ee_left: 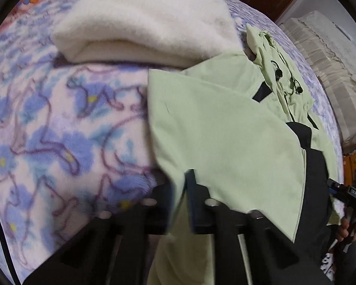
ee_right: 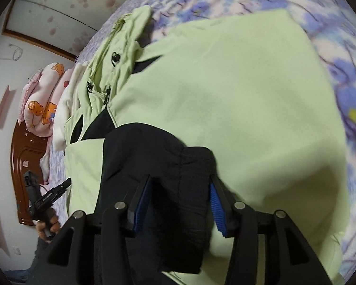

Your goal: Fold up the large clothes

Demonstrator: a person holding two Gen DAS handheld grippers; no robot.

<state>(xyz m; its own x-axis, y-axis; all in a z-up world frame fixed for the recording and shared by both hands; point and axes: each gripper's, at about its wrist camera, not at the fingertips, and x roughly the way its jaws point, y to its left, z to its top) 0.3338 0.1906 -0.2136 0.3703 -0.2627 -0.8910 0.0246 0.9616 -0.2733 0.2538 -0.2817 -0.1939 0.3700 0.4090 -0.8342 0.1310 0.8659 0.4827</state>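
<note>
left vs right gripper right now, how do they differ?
The left gripper is pinched shut on the jacket's light green panel; the right gripper stands wider, straddling the black cuff. Whether its blue pads press the cuff is unclear. Both point down at one jacket.

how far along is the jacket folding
Done: a green panel of the jacket lies folded over on the blanket. In hand: the left gripper pinches the green edge; the right gripper straddles the black cuff. Left: the hood lies unfolded.
</note>
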